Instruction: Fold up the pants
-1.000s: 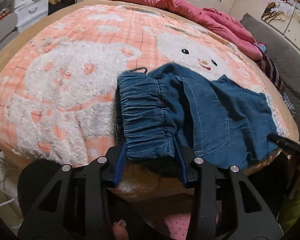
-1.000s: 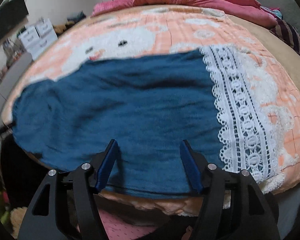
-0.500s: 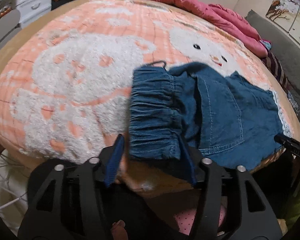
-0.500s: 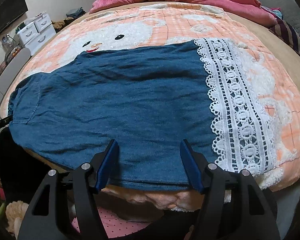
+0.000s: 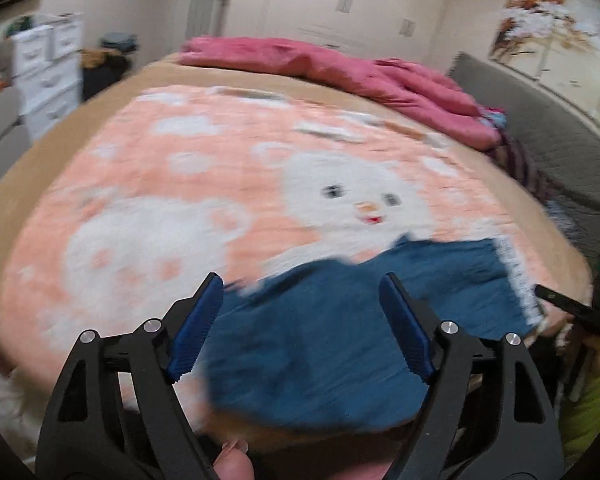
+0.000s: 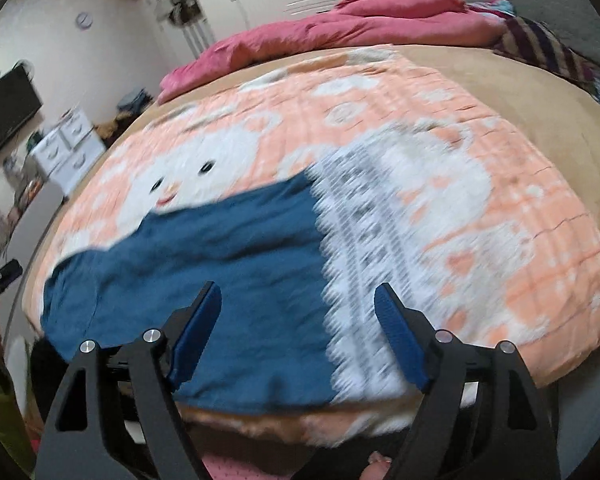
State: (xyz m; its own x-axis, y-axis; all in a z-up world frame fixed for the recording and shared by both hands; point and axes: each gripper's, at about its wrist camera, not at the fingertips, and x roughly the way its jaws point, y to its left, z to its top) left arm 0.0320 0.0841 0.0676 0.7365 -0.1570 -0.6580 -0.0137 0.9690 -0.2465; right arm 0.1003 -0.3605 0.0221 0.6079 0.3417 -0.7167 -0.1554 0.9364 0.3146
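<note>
The blue denim pants (image 5: 340, 332) lie flat on the peach bear-print blanket (image 5: 172, 200) near the bed's front edge, with a white lace hem (image 6: 364, 272) at the right end. My left gripper (image 5: 302, 326) is open and empty, raised above the pants' left part. My right gripper (image 6: 298, 330) is open and empty, above the pants beside the lace hem. The pants (image 6: 204, 264) also show in the right wrist view. Both views are motion-blurred.
A pink duvet (image 5: 340, 68) is bunched along the bed's far side. White drawers (image 5: 48, 68) stand at the left wall. A grey headboard (image 5: 540, 132) lies at the right. A striped cloth (image 6: 540, 48) sits at the far right corner.
My left gripper let go of the elastic waistband and opened wide. Both grippers pulled back and up from the pants, which now lie flat on the blanket.
</note>
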